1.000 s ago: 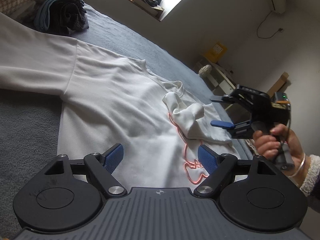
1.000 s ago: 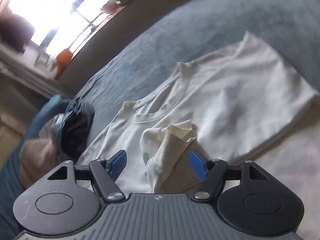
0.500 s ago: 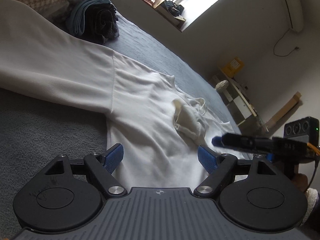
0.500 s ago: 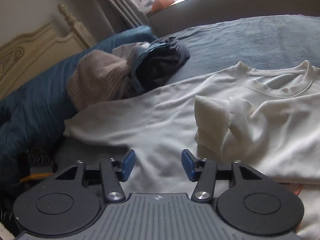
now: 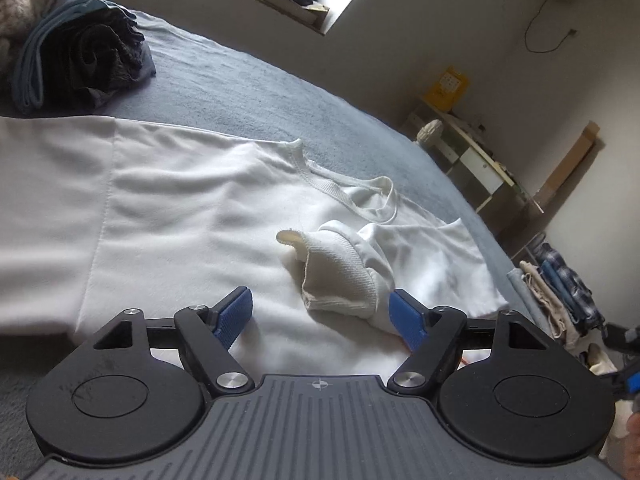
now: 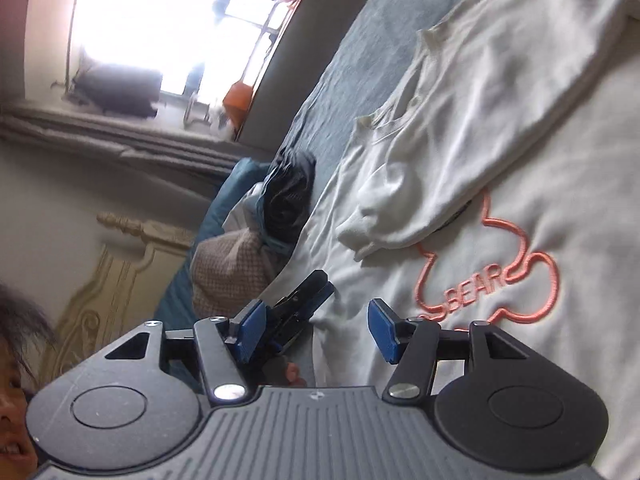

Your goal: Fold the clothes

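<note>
A white sweatshirt [image 5: 192, 216] lies spread face up on the bed, with its neckline [image 5: 352, 192] toward the far side. One sleeve is folded across the chest, and its ribbed cuff [image 5: 340, 276] rests just ahead of my left gripper [image 5: 322, 316]. That gripper is open and holds nothing. The right wrist view is rolled sideways; it shows the folded sleeve [image 6: 420, 200] above a pink embroidered BEAR outline [image 6: 492, 280]. My right gripper [image 6: 318, 334] hangs open over the shirt's lower front, empty. Just beyond its left finger, the left gripper [image 6: 308, 300] appears edge-on.
A pile of dark and blue clothes [image 5: 80, 52] and a beige knit [image 6: 228, 276] sit near the cream headboard [image 6: 120, 280]. Grey-blue bedding [image 5: 280, 92] surrounds the shirt. A low shelf [image 5: 472, 160] and a heap of clothes [image 5: 560, 292] stand beyond the bed's right edge.
The right gripper has drawn back from the folded sleeve to the shirt's lower front and rolled sideways. The left gripper has shifted closer to the cuff. Both stayed open.
</note>
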The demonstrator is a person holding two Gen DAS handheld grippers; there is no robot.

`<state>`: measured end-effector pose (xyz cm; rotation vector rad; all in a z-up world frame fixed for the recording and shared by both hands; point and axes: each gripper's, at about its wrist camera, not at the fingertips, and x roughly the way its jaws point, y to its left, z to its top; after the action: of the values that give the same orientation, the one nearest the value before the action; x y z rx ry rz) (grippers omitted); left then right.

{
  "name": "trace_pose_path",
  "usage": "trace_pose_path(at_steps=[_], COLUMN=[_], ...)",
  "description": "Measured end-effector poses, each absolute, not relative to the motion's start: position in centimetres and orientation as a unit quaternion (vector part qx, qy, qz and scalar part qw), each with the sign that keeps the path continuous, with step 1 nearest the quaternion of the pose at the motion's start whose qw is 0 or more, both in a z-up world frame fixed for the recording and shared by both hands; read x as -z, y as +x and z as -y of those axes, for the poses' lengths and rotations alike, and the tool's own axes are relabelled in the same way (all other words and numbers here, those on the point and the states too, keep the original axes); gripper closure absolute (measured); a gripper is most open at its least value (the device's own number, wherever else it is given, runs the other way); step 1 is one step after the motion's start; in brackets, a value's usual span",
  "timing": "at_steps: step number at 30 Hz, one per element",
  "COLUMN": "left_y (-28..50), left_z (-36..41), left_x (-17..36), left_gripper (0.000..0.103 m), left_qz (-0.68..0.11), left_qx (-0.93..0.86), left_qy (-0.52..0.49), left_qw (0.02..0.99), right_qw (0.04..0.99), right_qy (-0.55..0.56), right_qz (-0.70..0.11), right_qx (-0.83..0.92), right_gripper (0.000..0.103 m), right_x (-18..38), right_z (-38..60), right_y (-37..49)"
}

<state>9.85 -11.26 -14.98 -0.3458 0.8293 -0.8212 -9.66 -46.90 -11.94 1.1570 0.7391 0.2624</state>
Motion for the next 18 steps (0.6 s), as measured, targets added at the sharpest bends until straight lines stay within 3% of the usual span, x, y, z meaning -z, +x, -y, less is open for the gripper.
trace_pose_path(at_steps=[3, 5, 7, 9, 18], left_y=[10.9, 11.2, 11.5, 11.8, 10.4], left_z=[12.0, 12.0, 12.1, 12.1, 10.9], left_x=[15.4, 15.4, 15.5, 15.5, 15.9], left_gripper=[0.046, 0.065, 0.095, 0.103, 0.103], left_qz=[-0.409, -0.417, -0.425, -0.432, -0.466], left_qx=[0.377, 0.367, 0.358, 0.348, 0.304], left_qy=[-0.180, -0.194, -0.208, -0.223, -0.217], left_qw=[0.812, 0.809, 0.805, 0.802, 0.802], right_qw=[0.744, 0.729, 0.722, 0.717, 0.713], right_qy=[0.579, 0.607, 0.619, 0.625, 0.632], right_qz=[-0.322, -0.308, -0.304, -0.306, -0.304], right_qx=[-0.078, -0.067, -0.058, -0.053, -0.015], right_gripper=[0.043, 0.043, 0.043, 0.043, 0.043], right_x=[14.2, 15.5, 16.4, 17.1, 18.6], right_z=[48.2, 48.4, 48.1, 47.8, 49.1], right_y=[-10.6, -10.9, -11.0, -10.9, -10.7])
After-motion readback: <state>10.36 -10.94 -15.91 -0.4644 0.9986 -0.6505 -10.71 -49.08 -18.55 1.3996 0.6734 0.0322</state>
